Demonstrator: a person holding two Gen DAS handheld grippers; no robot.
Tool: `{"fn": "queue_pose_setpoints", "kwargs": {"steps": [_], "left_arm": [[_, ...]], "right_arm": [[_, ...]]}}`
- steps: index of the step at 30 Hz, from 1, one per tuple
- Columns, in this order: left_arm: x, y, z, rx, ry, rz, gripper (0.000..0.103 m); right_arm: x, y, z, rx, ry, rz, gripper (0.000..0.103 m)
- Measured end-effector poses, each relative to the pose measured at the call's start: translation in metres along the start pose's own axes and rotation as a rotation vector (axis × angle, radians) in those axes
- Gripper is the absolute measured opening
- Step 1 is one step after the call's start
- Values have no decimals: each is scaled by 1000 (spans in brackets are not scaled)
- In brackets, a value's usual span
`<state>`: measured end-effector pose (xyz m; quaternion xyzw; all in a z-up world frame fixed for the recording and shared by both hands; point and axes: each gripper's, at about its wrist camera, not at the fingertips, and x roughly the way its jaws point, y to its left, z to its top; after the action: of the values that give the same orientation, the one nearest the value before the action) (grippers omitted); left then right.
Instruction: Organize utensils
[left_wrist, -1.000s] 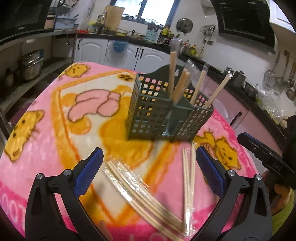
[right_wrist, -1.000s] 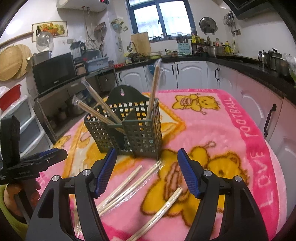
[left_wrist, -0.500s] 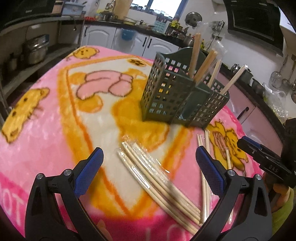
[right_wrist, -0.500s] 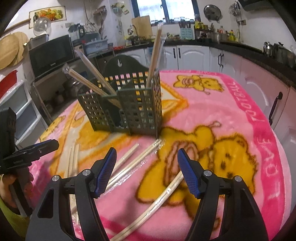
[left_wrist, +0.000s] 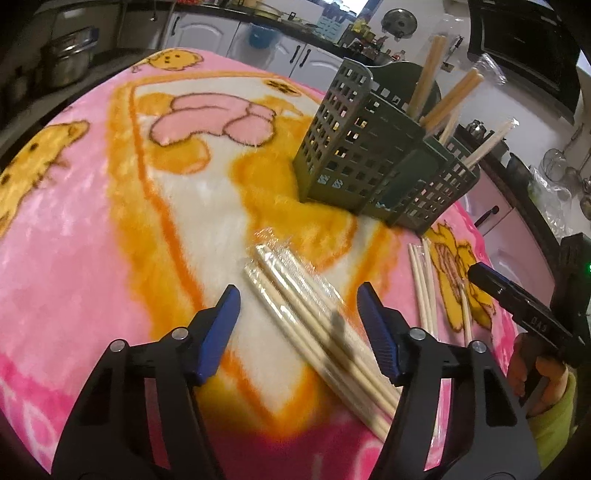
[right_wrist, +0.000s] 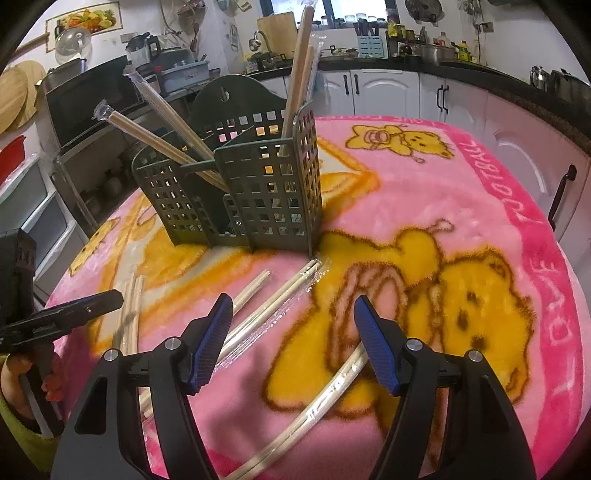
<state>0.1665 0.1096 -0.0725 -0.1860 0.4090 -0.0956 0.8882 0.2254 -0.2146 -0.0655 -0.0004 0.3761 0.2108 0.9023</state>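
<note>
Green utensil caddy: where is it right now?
The green utensil caddy stands upright on the pink blanket, upper centre-left in the right wrist view, beyond the loose chopsticks; upper right in the left wrist view.

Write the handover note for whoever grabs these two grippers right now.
Left gripper: open, empty, poised over the wrapped chopstick bundle on the blanket.
Right gripper: open, empty, above the blanket, with a wrapped pair passing beneath it.
Green holder stands upright mid-table with several chopstick packs already standing in it.
Left to do: the bundle, the loose sticks beside it, two more pairs in front of the holder, and the pair under the right gripper all lie flat and need placing in the holder.
</note>
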Motion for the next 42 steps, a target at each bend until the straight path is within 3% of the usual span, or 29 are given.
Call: {"fn": "queue_pose_setpoints", "kwargs": {"steps": [6,10,17,21,23,24,30,37,42], "left_arm": [[12,5,22,-17,18,1,56],[23,10,37,-7,33,20,50],[33,18,50,25,86,10,25],[33,21,53,46,121,-36,21],[33,20,52,53,140,-57,11],[34,18,52,62,142,-58,11],[29,13,59,83,125,-80,5],[11,6,71,97,61,-76,2],[-3,-4,78,107,13,-85,1]], "right_arm": [[9,-4,10,4,19,-9,64],[18,-10,15,20,40,-14,62],[37,-25,22,69,97,-20,60],[49,-31,27,82,137,-28,59],[56,-32,30,82,152,-31,58],[59,-32,31,82,157,-27,57],[74,-28,36,77,175,-18,42],[75,-21,35,39,167,13,11],[58,-19,34,60,122,50,4]]}}
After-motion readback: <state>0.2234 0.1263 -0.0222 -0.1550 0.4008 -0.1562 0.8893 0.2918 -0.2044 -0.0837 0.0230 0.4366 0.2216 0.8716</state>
